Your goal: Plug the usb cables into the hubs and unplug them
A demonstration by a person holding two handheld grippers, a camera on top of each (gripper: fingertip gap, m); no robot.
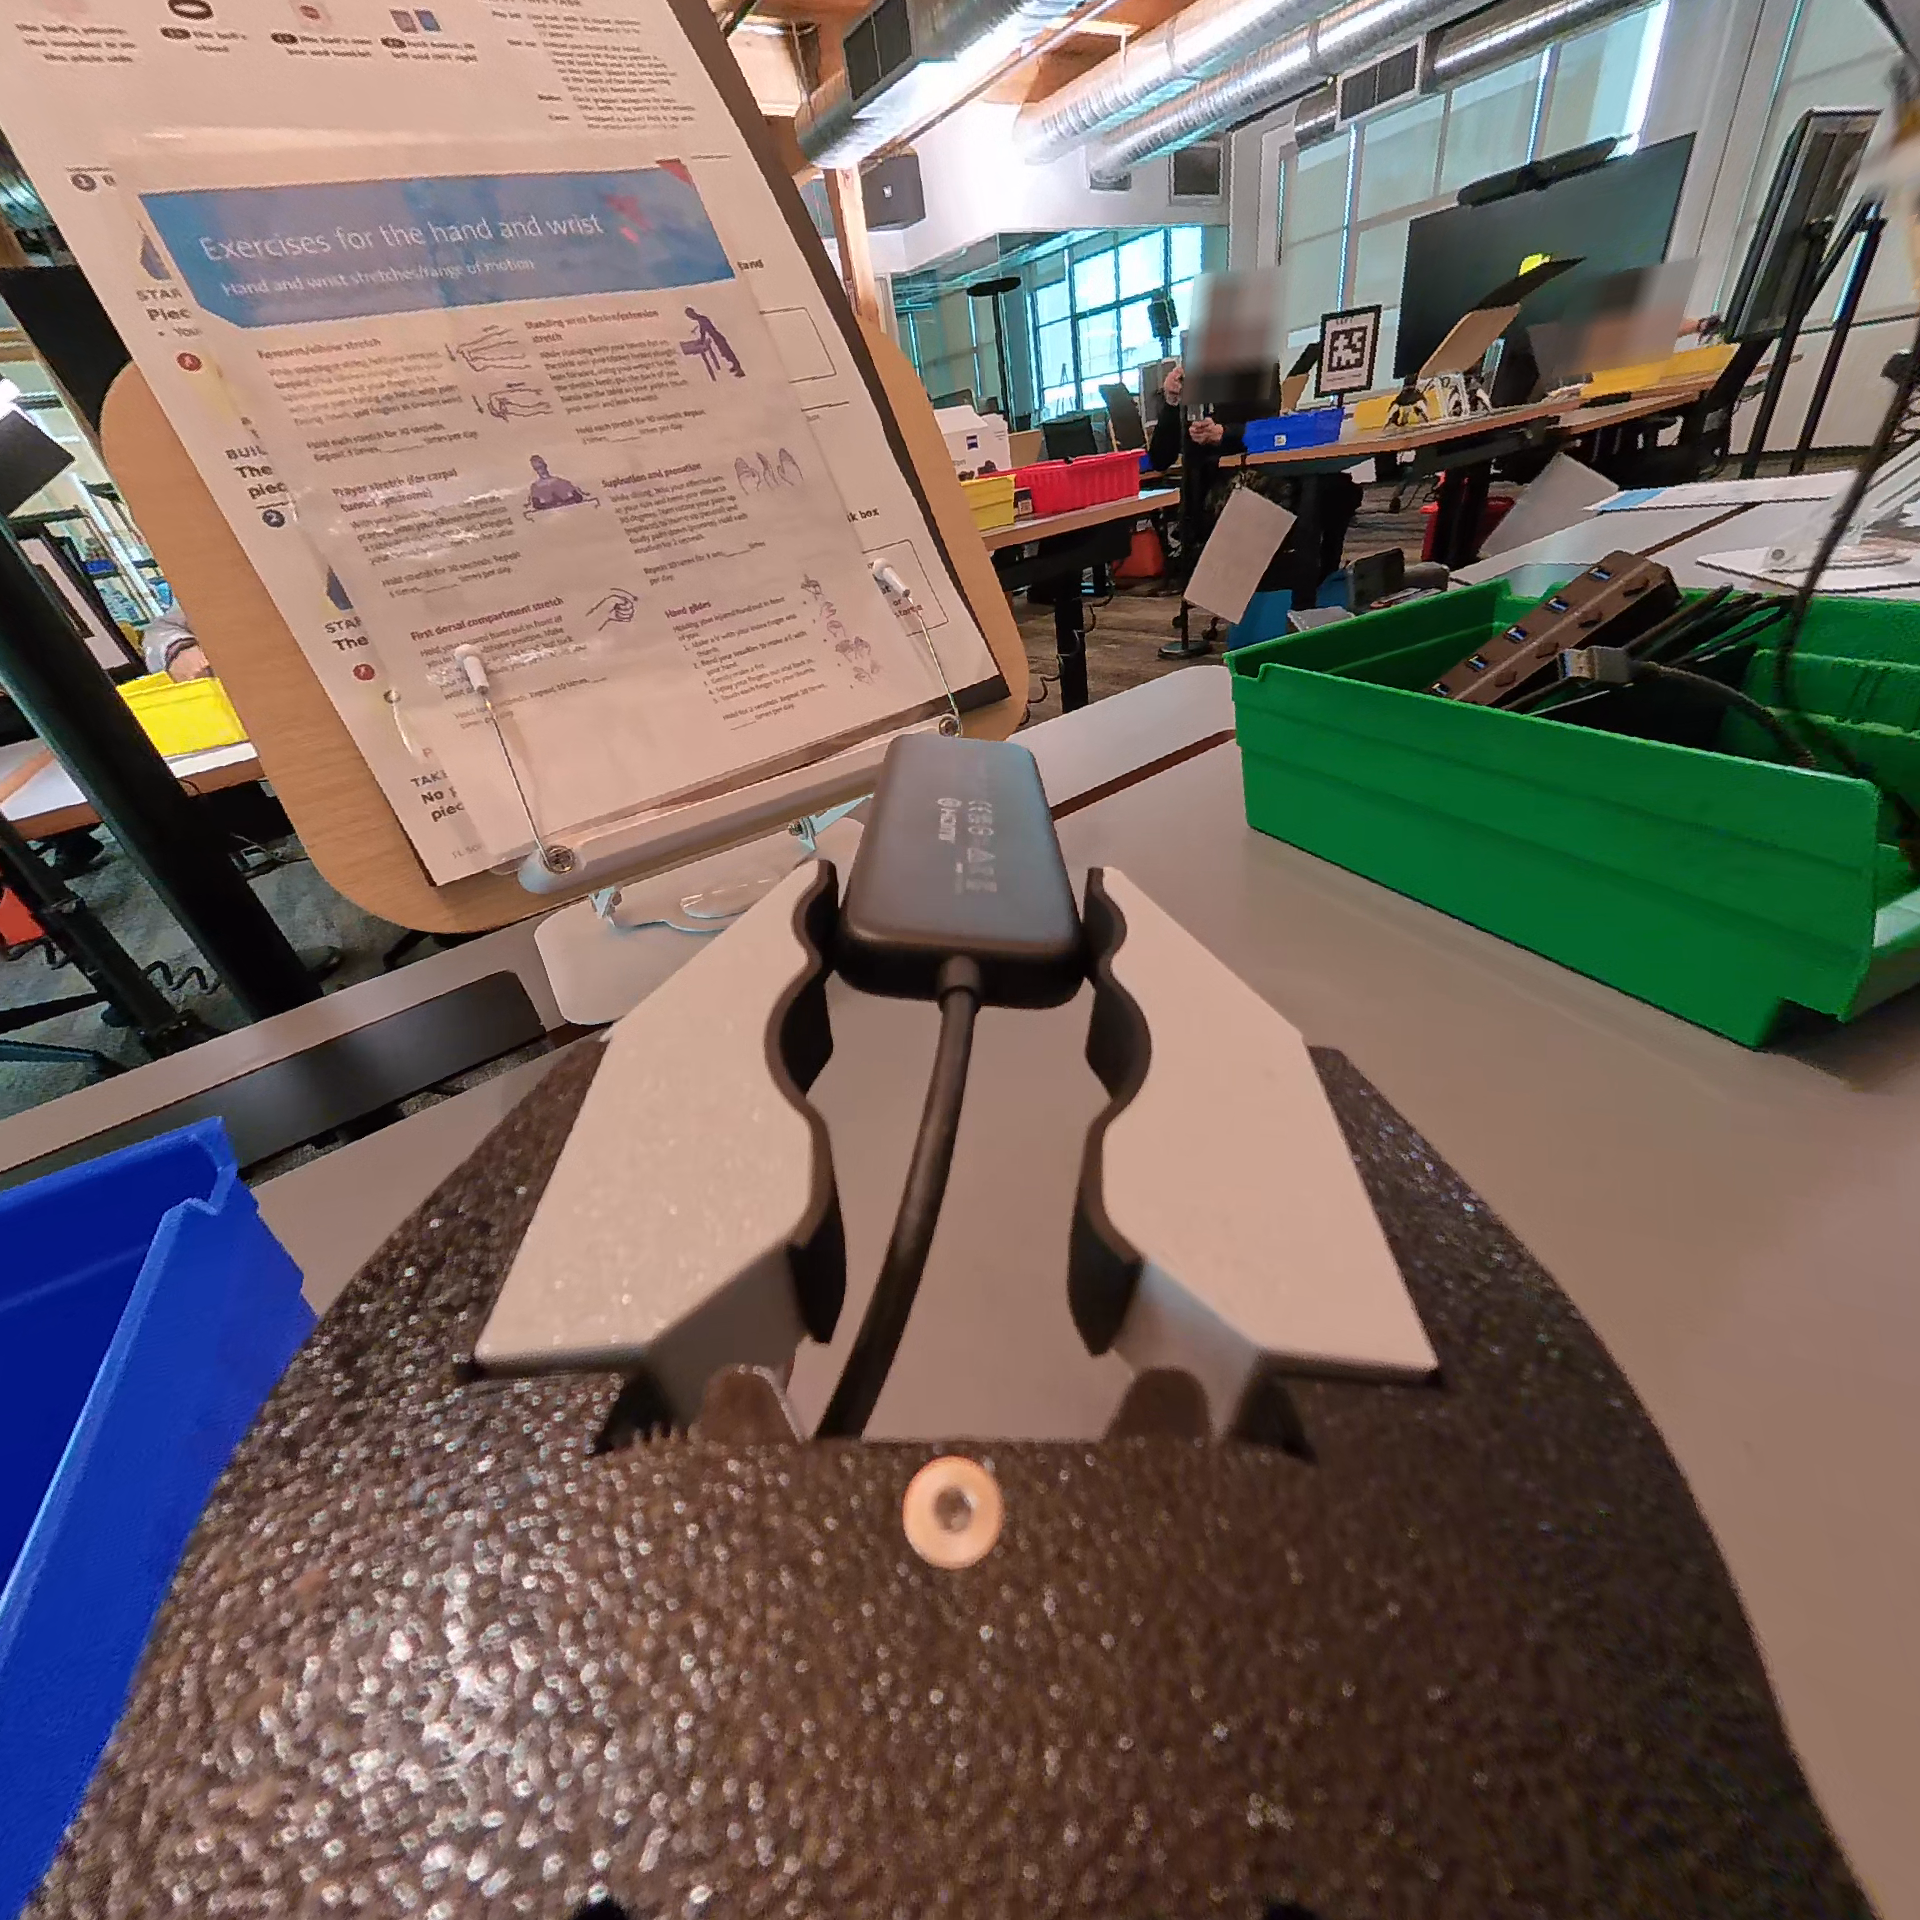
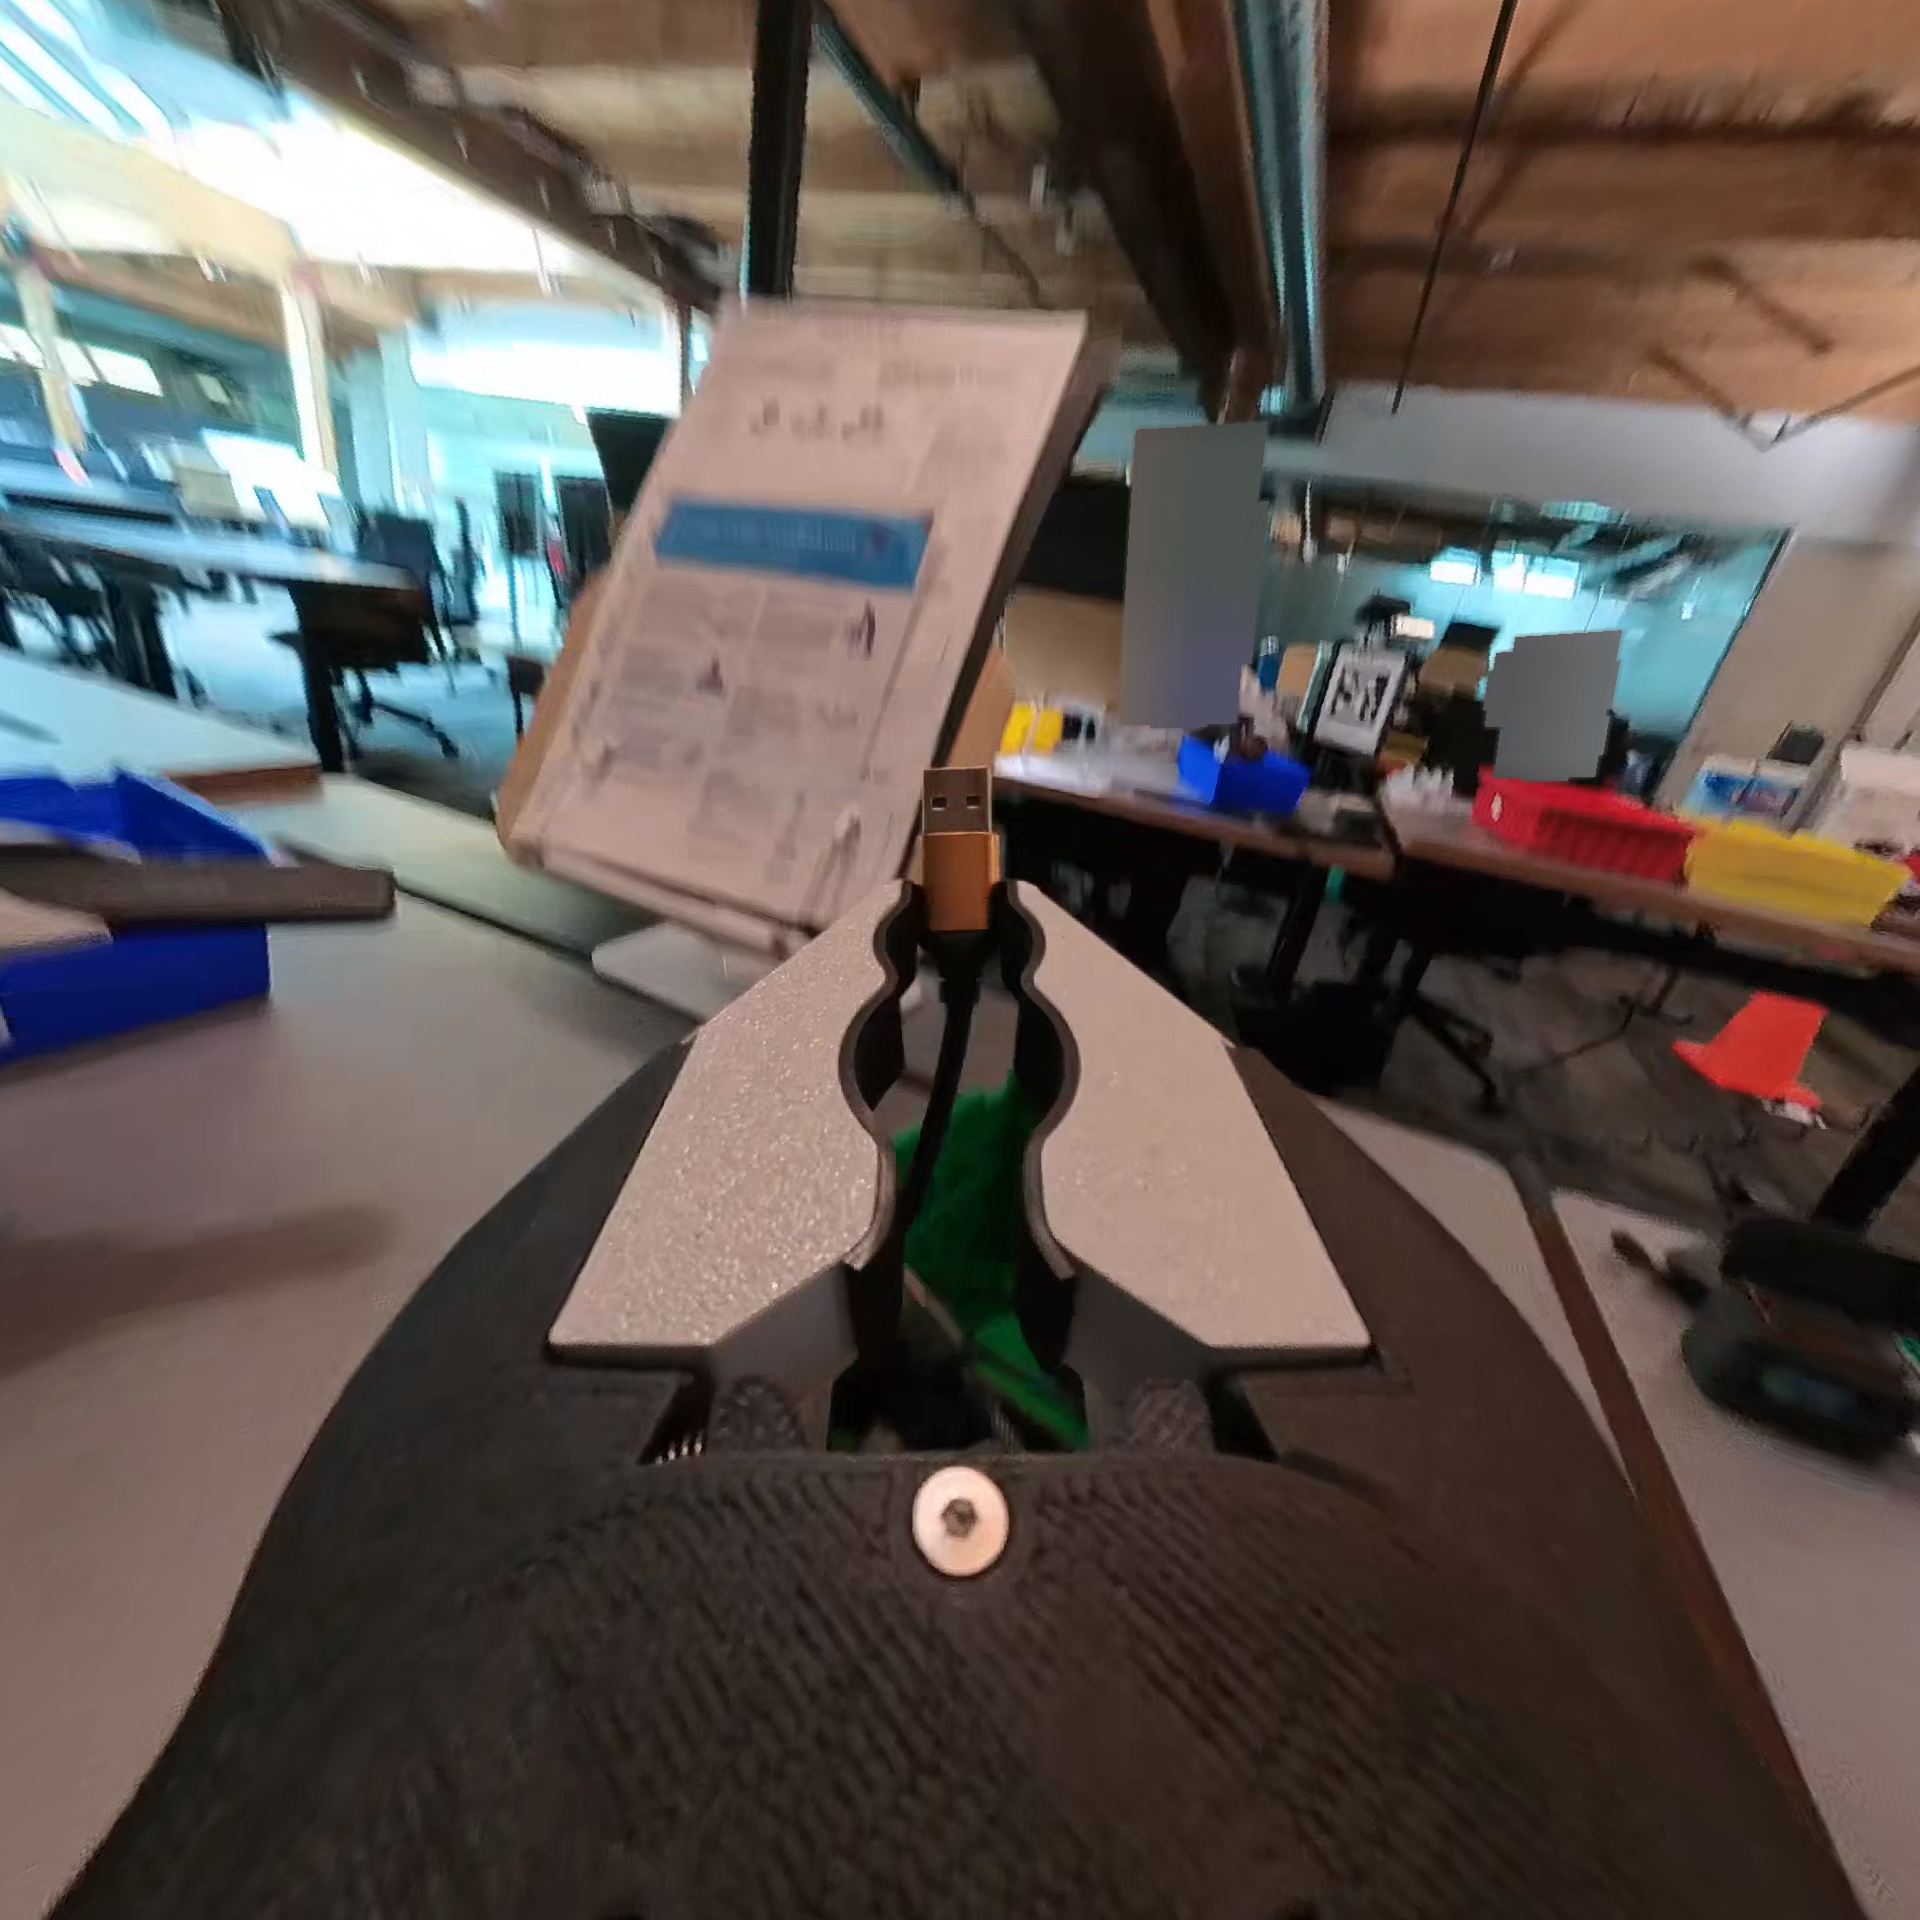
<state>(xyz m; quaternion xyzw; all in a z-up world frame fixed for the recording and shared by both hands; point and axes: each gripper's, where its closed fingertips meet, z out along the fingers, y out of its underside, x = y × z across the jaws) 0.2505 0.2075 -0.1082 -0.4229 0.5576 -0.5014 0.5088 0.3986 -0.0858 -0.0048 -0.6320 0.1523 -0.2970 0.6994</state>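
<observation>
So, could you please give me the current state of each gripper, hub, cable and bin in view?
left gripper: shut on the black hub.
black hub: held off the table, nothing visibly plugged in.
right gripper: shut on the USB cable.
USB cable: gold plug bare, unplugged.
green bin: holds more hubs and cables.
blue bin: contents hidden.

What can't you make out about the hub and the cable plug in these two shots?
- Hub ports: left wrist view shows only its top, clamped in the left gripper.
- Hub cord: far end hidden under the gripper body.
- USB plug in the right gripper: background motion-blurred; hub unseen, so alignment unknown.
</observation>
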